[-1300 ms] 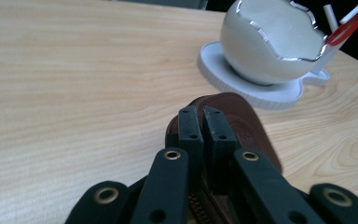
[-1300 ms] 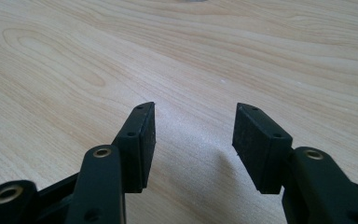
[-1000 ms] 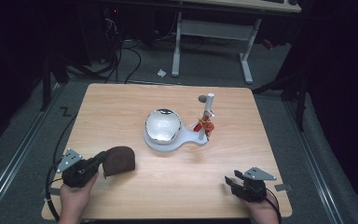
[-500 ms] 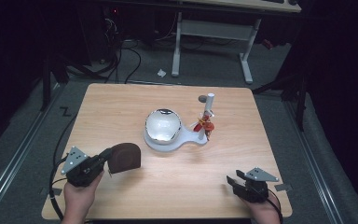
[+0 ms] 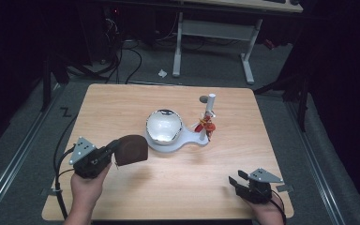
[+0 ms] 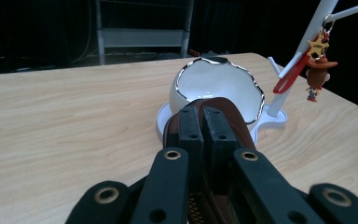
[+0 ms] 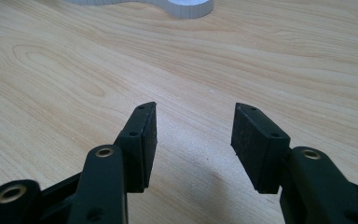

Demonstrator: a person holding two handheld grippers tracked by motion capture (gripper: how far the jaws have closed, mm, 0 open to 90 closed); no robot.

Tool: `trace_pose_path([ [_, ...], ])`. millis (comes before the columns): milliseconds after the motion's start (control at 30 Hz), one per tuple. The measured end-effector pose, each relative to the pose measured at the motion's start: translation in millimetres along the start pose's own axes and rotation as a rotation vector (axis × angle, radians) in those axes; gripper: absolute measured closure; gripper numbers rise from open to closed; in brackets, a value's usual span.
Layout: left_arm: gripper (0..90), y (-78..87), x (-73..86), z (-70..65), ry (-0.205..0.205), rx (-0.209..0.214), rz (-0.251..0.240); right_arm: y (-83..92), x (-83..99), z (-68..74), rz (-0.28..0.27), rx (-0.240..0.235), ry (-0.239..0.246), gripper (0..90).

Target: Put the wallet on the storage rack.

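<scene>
Left hand-held gripper (image 5: pixel 107 154) is pinching the rim of a brown zippered pouch (image 5: pixel 130 149), carrying it just above the desk (image 5: pixel 178 187) beside the white bowl (image 5: pixel 164 125). Pouch is looking light and soft, likely sagging; gripping near the stiffer zipper edge seems wise. Right hand-held gripper (image 7: pixel 193 135) is resting wide open, holding nothing.

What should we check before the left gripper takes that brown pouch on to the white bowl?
1. Left gripper shut on brown pouch: ok.
2. Pouch off the table: cannot tell.
3. White bowl empty: ok.
4. Bowl seated on its white base: ok.
5. Keychain on the stand sits beside the bowl, apart from it: ok.
6. Right gripper open, near the table's front edge, away from the bowl: ok.
</scene>
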State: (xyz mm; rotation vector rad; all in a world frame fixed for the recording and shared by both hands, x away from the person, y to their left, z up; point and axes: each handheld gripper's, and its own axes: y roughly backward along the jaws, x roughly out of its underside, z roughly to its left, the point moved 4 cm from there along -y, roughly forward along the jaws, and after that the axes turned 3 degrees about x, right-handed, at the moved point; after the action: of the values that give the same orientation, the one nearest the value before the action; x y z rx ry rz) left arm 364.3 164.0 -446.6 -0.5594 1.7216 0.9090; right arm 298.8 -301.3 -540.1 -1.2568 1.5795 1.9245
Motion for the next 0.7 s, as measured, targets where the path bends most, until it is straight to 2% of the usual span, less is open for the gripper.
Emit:
trace_pose_path([
  [233, 87.3, -18.4, -23.7, -3.8, -0.023, -0.014, 0.009, 1.1, -0.4, -3.3, -0.007, -0.009, -0.005, 51.1],
  [467, 87.3, -39.4, -38.4, -2.8, -0.034, -0.028, 0.026, 0.2, -0.7, -2.6, -0.006, -0.018, 0.002, 51.2],
  [700, 87.3, -54.5, -44.4, -0.5, -0.037, -0.042, 0.047, 0.1, -0.4, -4.0, -0.006, -0.019, -0.002, 51.2],
])
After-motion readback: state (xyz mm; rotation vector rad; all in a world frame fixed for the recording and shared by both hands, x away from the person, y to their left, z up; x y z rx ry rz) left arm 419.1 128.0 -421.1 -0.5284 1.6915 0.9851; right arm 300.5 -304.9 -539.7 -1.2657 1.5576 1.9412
